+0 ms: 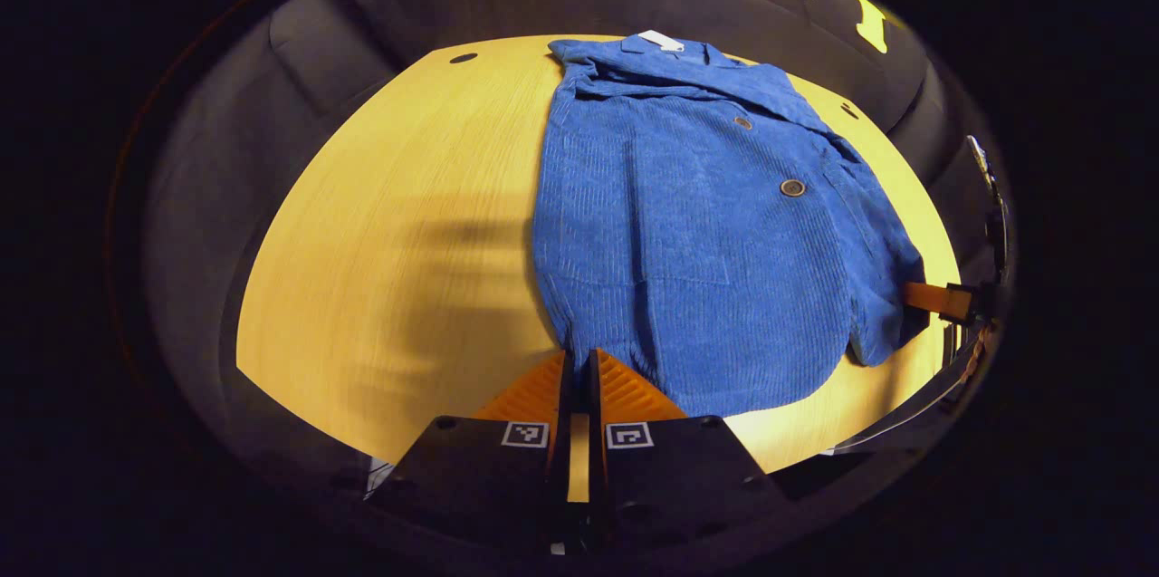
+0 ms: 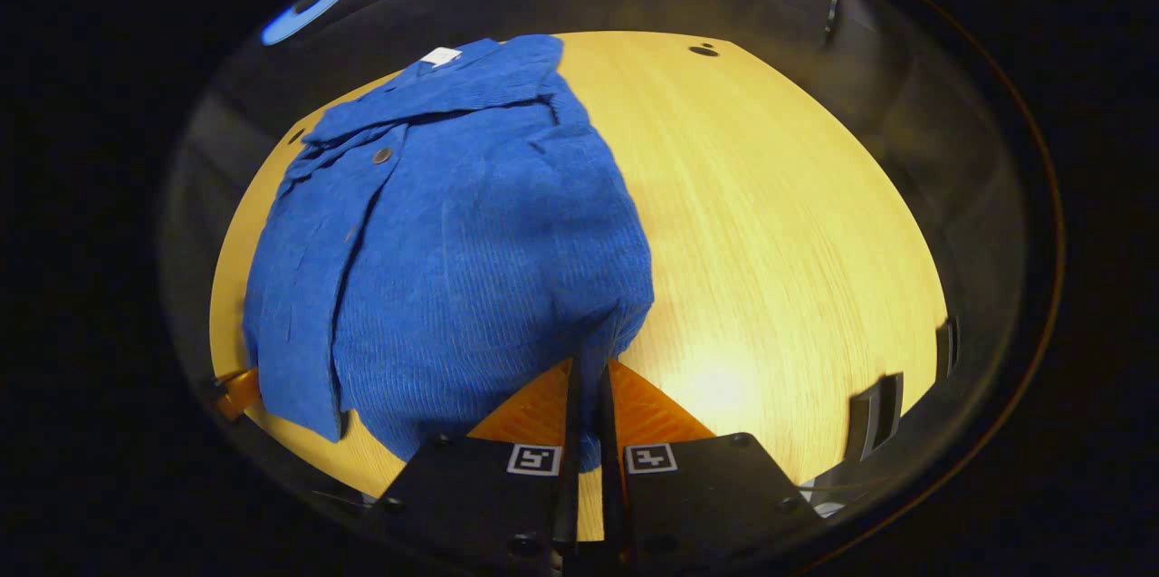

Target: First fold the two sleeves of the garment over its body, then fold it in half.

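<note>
The blue corduroy jacket (image 1: 697, 233) lies face up on the bench (image 1: 398, 251), collar at the far edge and hem toward the near edge. A small white label (image 1: 661, 40) shows inside the collar, and two dark round buttons (image 1: 792, 187) sit along the front opening. A patch pocket is stitched low on the front panel. In the left gripper view one sleeve (image 1: 874, 242) lies folded along the body's side, its cuff reaching near the hem. In the right gripper view the fabric bulges up near the hem corner, with ribbed cloth rising off the bench.
</note>
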